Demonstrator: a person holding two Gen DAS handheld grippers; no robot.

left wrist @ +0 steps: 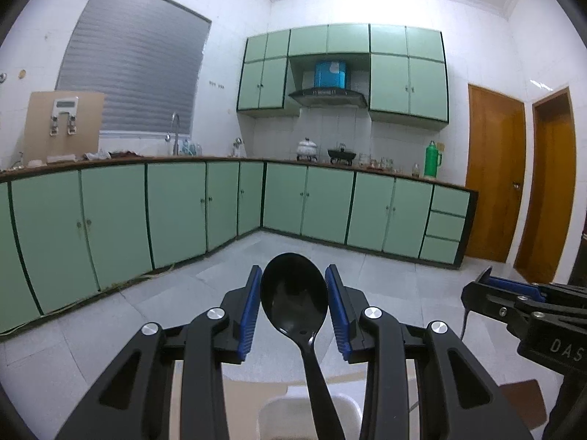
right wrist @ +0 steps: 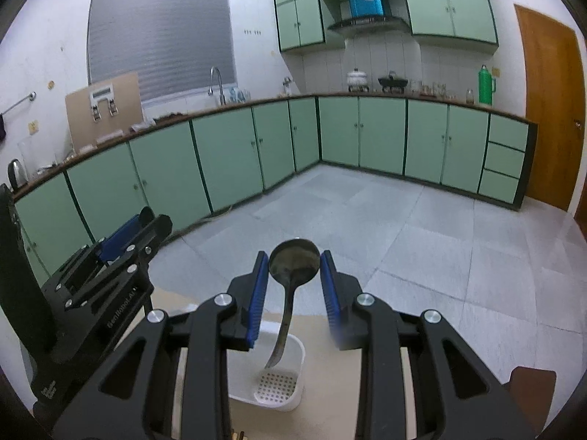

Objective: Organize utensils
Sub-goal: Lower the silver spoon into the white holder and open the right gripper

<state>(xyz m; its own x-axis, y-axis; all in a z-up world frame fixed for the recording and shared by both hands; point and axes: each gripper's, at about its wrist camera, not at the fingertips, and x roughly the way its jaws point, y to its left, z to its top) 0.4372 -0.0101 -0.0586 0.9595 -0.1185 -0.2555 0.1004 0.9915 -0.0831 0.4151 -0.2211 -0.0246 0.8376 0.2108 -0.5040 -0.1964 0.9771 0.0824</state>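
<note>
A black plastic spoon stands bowl-up between the blue pads of my left gripper, which is shut on the bowl; its handle hangs down toward me. My right gripper is shut on the bowl of a dull metal spoon, and that handle dangles above a white perforated utensil basket on the beige table. Both grippers are held up in the air side by side. The right gripper shows at the right edge of the left wrist view, the left gripper at the left of the right wrist view. The basket is mostly hidden there.
Beyond the table edge lies a grey tiled floor, ringed by green kitchen cabinets with a cluttered counter. A brown chair back stands at the lower right. Wooden doors are at the far right.
</note>
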